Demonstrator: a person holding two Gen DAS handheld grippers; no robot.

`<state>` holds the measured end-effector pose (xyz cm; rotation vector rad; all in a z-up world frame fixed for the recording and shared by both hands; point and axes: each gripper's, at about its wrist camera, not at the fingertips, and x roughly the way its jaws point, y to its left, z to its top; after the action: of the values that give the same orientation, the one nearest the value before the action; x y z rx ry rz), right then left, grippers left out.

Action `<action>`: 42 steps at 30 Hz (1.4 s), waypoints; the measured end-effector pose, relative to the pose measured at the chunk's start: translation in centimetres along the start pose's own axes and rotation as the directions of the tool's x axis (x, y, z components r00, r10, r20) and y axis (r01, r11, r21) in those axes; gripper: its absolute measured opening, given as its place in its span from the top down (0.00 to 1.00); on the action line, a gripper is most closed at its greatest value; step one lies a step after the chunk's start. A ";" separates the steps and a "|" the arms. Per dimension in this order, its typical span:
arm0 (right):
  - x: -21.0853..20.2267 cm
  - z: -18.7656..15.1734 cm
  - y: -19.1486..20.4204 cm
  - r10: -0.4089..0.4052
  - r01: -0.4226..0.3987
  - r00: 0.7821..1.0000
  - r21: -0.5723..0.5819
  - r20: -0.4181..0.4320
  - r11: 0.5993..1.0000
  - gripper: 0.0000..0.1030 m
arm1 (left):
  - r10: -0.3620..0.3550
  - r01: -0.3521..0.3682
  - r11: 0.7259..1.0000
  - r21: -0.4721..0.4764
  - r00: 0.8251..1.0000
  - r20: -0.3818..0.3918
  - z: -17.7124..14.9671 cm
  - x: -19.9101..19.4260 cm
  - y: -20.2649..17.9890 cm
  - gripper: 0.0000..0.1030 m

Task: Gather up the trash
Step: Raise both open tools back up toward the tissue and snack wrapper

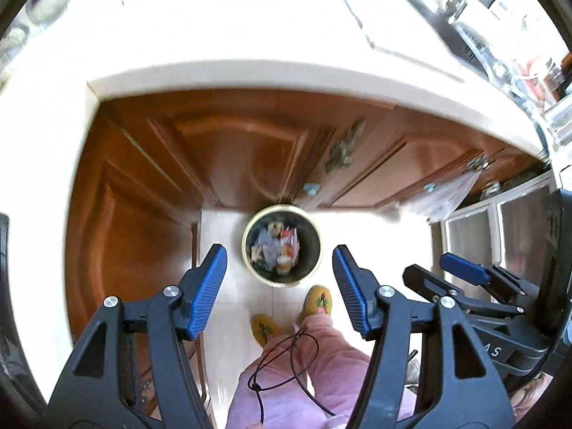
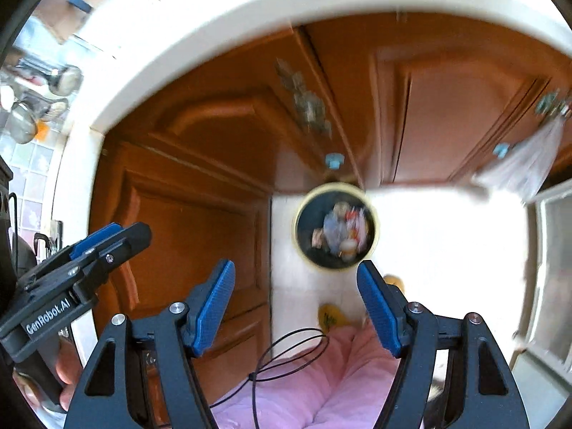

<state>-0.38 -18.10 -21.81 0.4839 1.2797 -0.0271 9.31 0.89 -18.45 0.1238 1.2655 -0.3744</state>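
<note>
A round waste bin (image 1: 282, 246) with a pale yellow rim stands on the white floor far below, against the wooden cabinets. Wrappers and other scraps lie inside it. My left gripper (image 1: 279, 261) hangs high above the bin, pointing down, open with nothing between its blue pads. My right gripper (image 2: 296, 277) is also open and empty, with the bin (image 2: 336, 227) just beyond its right finger. Each gripper shows in the other's view: the right gripper (image 1: 464, 273) at the right edge, the left gripper (image 2: 103, 239) at the left, held by a hand (image 2: 66, 368).
A white countertop edge (image 1: 271, 75) juts out above brown cabinet doors (image 1: 228, 150). A clear plastic bag (image 1: 447, 196) hangs from a handle at the right. The person's pink trousers (image 1: 321, 375) and yellow slippers (image 1: 318, 302) stand just before the bin. A thin black cord (image 1: 286, 361) dangles there.
</note>
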 end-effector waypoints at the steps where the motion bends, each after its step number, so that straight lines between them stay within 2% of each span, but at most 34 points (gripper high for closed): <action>1: -1.4 0.3 0.5 -0.008 0.008 1.000 -0.009 0.026 1.000 0.30 | -0.004 0.004 1.000 0.000 1.000 0.014 0.4 -1.0 0.1 0.43; 7: -9.7 1.8 3.6 -0.047 0.058 0.985 -0.067 0.164 0.996 0.30 | -0.004 0.002 1.000 0.011 0.990 0.138 3.2 -8.4 0.8 0.43; 15: -18.1 5.2 6.7 -0.071 0.103 0.954 -0.095 0.291 0.990 0.30 | 0.002 -0.011 0.999 0.034 0.967 0.256 6.9 -14.7 0.8 0.38; 22: -22.7 9.0 9.5 -0.086 0.143 0.926 -0.129 0.367 0.981 0.26 | 0.022 -0.039 0.998 0.047 0.946 0.322 10.0 -17.0 1.1 0.37; 26: -22.8 12.0 9.6 -0.070 0.136 0.924 -0.151 0.377 0.979 0.25 | 0.036 -0.053 0.998 0.041 0.938 0.344 12.3 -16.9 1.0 0.36; 32: -21.3 18.9 9.7 -0.043 0.130 0.922 -0.203 0.386 0.970 0.25 | 0.077 -0.089 0.996 0.017 0.931 0.356 17.2 -15.3 0.3 0.36; 35: -20.7 24.1 9.5 -0.012 0.118 0.919 -0.247 0.393 0.962 0.25 | 0.102 -0.108 0.994 -0.004 0.928 0.359 20.6 -14.2 -0.4 0.36; 37: -20.1 27.5 9.0 0.008 0.101 0.926 -0.267 0.377 0.958 0.25 | 0.124 -0.124 0.992 -0.022 0.925 0.359 23.2 -13.3 -0.8 0.36; 42: -17.5 39.1 6.6 0.059 0.022 0.955 -0.269 0.291 0.963 0.25 | 0.172 -0.159 0.985 -0.065 0.928 0.331 30.6 -10.3 -1.9 0.36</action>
<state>31.82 -30.61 4.37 0.2449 0.9642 0.0871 33.83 -7.81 0.84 0.1283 0.9153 -0.2143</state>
